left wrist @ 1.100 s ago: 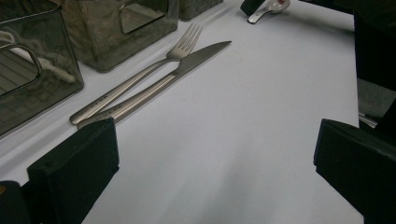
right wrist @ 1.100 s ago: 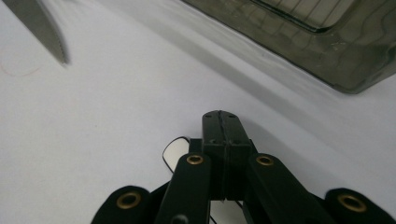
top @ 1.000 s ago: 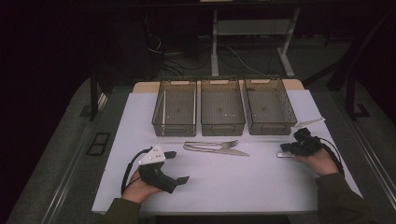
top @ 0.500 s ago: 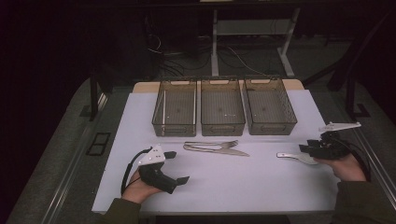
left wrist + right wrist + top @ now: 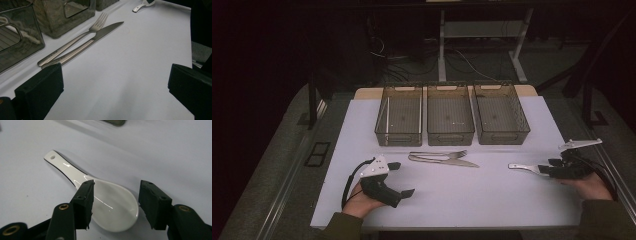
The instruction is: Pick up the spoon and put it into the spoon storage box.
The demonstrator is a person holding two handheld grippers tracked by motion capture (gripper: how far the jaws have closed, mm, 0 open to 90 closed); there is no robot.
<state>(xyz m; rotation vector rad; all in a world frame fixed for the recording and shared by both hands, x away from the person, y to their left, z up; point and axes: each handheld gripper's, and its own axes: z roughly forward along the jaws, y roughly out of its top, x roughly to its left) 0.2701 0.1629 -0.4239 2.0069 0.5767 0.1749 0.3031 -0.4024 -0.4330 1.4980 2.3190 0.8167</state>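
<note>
The right gripper [image 5: 113, 203] has shifted rightward, its fingers [image 5: 86, 197] just opening around the white ceramic spoon [image 5: 110, 205], which lies released on the table [image 5: 492, 200]. Left gripper [image 5: 399, 180] rests wide, empty.

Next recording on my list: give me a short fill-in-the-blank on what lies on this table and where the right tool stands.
1. Across the far side of the table stand ____ see-through bins in a row.
2. In front of the middle bin, a fork lies beside a ____.
3. The right tool has its jaws open on either side of a white ____.
4. The left tool rests on the table with its jaws ____.

Missing words: three; knife; spoon; open
</note>
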